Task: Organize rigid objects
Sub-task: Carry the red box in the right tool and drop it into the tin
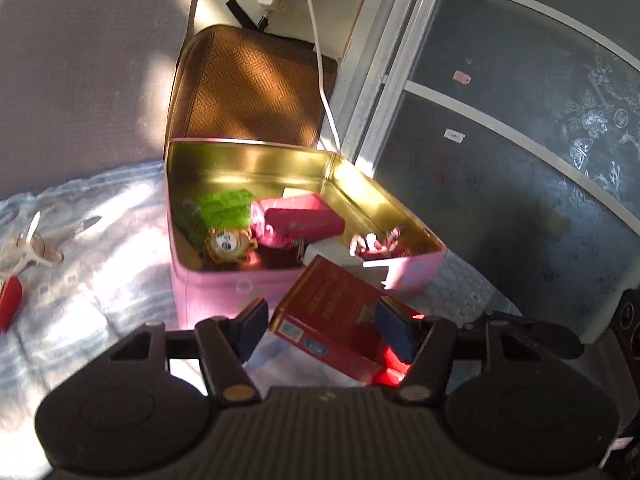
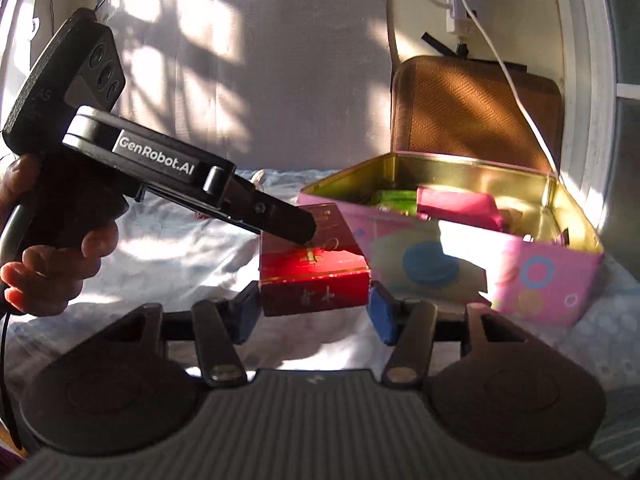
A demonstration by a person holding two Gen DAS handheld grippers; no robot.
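Hand: a person's hand at the far left of the right wrist view grips the handle of the left tongs, which slope down toward the red box.
Left tongs: seen from their own camera, the jaws stand part open around the red box; the right pad looks to touch its edge, the left pad stands clear, so I judge no firm hold.
Red box: the red cardboard box sits on the pale bedsheet, just beside the tin's near wall, probably being steadied between both tools for a lift.
Right tongs: the right tongs straddle the box's near end, half open; the pads sit close to its sides, but whether they press I cannot tell.
Tin: the open pink tin already holds a green packet, a magenta case and a small clock, so it looks like the collecting place.
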